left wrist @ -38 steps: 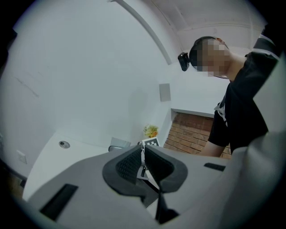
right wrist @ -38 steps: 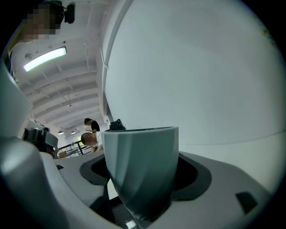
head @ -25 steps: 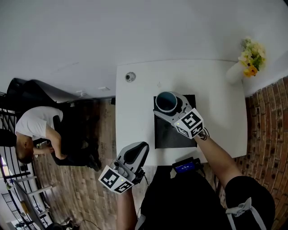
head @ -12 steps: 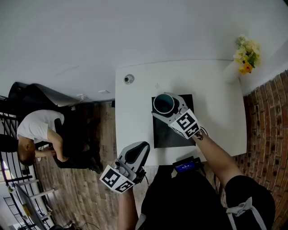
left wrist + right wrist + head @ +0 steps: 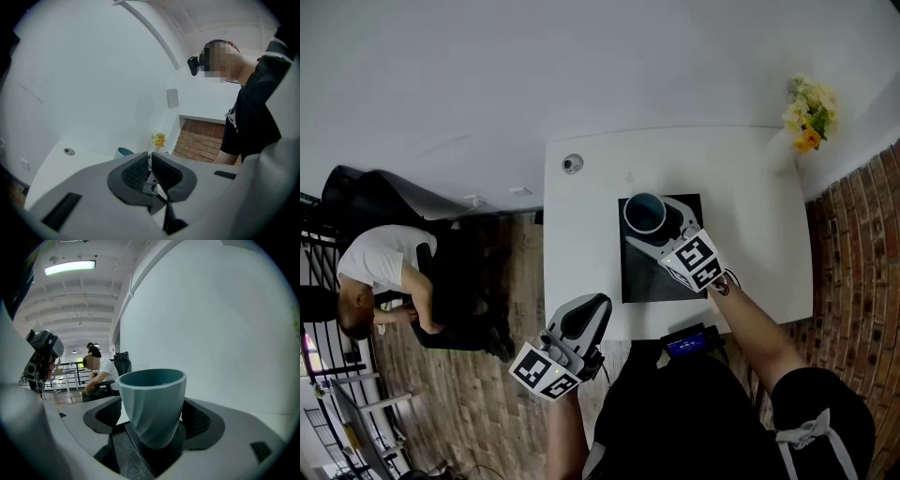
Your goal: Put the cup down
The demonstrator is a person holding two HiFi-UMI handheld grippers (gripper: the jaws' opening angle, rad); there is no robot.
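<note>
A teal ribbed cup (image 5: 646, 214) stands upright between the jaws of my right gripper (image 5: 652, 218), over the far end of a black mat (image 5: 649, 281) on the white table (image 5: 750, 234). In the right gripper view the cup (image 5: 152, 404) fills the gap and both pads (image 5: 110, 412) press its sides. I cannot tell whether its base touches the mat. My left gripper (image 5: 584, 314) hangs off the table's front left corner, jaws shut on nothing. From the left gripper (image 5: 150, 165) view the cup (image 5: 124, 151) shows far off.
A small round fitting (image 5: 573, 163) sits at the table's far left corner, and a white vase of yellow flowers (image 5: 806, 117) at the far right. A black device (image 5: 686, 344) lies at the front edge. A person (image 5: 384, 272) sits at left; a brick wall (image 5: 862, 253) rises at right.
The right gripper and the cup have stayed over the mat's far end, shifting only slightly. The left gripper has not moved.
</note>
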